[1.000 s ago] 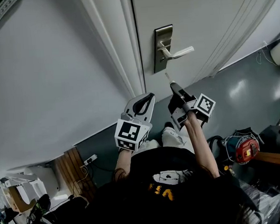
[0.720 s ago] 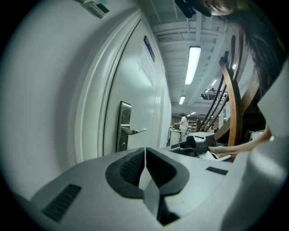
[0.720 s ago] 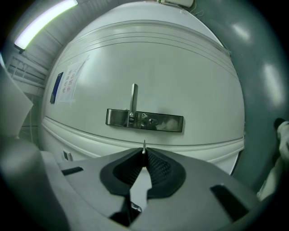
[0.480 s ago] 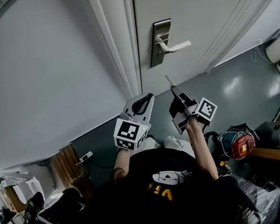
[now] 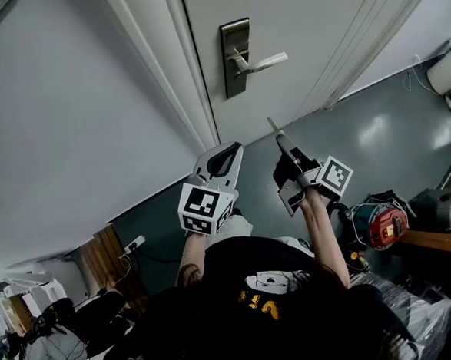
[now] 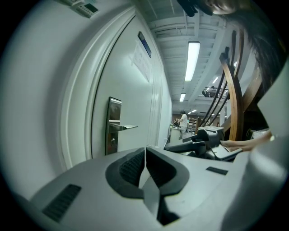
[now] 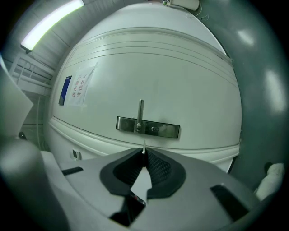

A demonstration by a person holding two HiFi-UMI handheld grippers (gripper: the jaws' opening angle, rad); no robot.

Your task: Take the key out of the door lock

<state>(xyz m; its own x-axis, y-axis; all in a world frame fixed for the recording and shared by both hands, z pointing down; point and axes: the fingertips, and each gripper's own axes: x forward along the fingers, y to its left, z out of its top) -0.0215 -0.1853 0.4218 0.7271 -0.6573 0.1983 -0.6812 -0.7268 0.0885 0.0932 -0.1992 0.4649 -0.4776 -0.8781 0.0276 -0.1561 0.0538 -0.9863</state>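
In the head view the white door (image 5: 315,30) carries a steel lock plate (image 5: 235,59) with a lever handle (image 5: 259,61). My right gripper (image 5: 279,137) is shut on the key (image 5: 271,124), whose thin metal blade sticks out past the tips, well clear of the plate. The right gripper view shows the key tip (image 7: 144,149) between the pads, with the lock plate (image 7: 149,127) and its keyhole (image 7: 154,130) ahead. My left gripper (image 5: 235,146) hangs beside it, shut and empty; its own view shows its pads (image 6: 135,167) pressed together.
The door frame (image 5: 164,72) and a grey wall lie to the left. On the grey floor sit a red and teal device (image 5: 379,226), a power strip (image 5: 134,243) and a wooden piece (image 5: 438,241). A person (image 6: 183,121) stands far off.
The right gripper has drawn back from the door with the key in it, and the gap to the lock plate has grown. The left gripper stays shut alongside.
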